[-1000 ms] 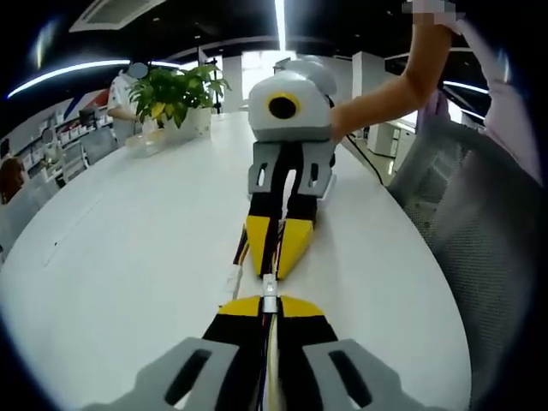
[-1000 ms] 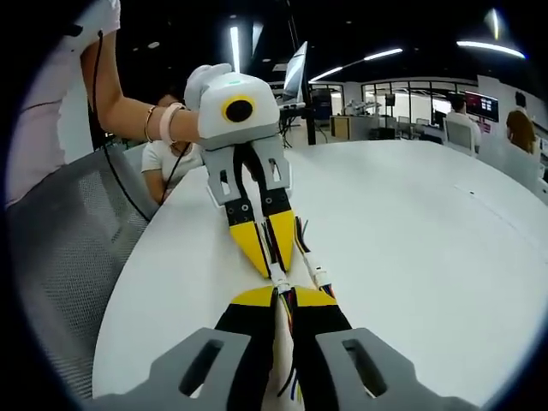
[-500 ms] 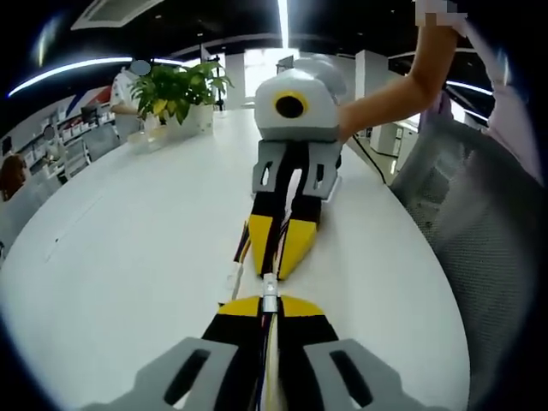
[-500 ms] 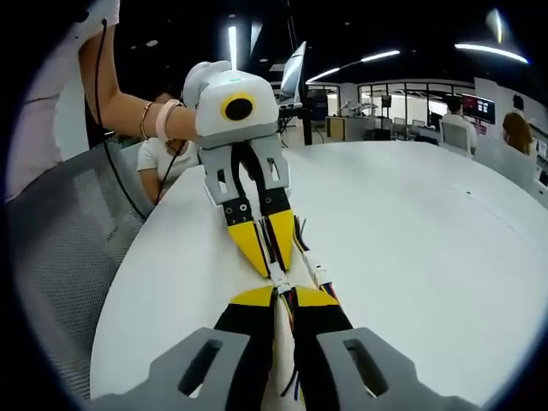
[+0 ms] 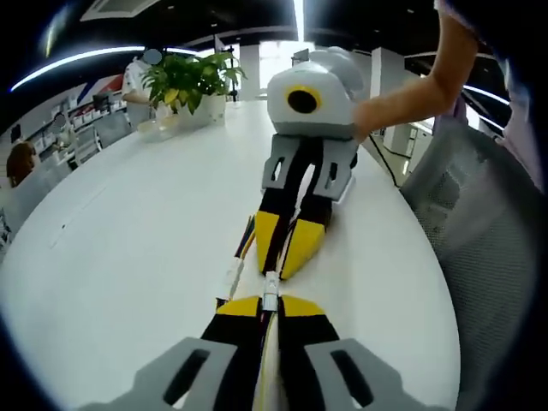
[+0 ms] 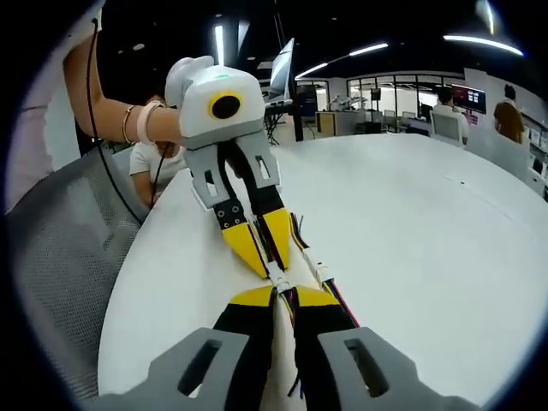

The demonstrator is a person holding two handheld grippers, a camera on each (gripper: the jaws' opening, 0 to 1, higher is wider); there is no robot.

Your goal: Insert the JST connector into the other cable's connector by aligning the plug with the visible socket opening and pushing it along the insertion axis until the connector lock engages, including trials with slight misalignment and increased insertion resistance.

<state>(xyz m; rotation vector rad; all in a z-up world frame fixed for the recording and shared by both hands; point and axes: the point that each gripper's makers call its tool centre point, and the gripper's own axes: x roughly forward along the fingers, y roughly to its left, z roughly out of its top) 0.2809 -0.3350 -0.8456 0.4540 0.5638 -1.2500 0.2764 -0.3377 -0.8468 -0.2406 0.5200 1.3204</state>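
The left gripper (image 5: 269,301) and the right gripper (image 6: 284,294) meet tip to tip over the white table (image 5: 128,248), each pinching a small white plug (image 5: 270,290) on colored wires (image 6: 295,248). The table edge and a mesh chair (image 5: 488,240) are near.

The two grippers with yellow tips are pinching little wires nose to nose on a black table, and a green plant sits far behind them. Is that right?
Almost. The table is white, not black, as the left gripper view shows. The rest holds: the left gripper and right gripper, both yellow-tipped, meet nose to nose, each shut on thin coloured wires with a small white connector between them, and the leafy green potted plant sits far behind.
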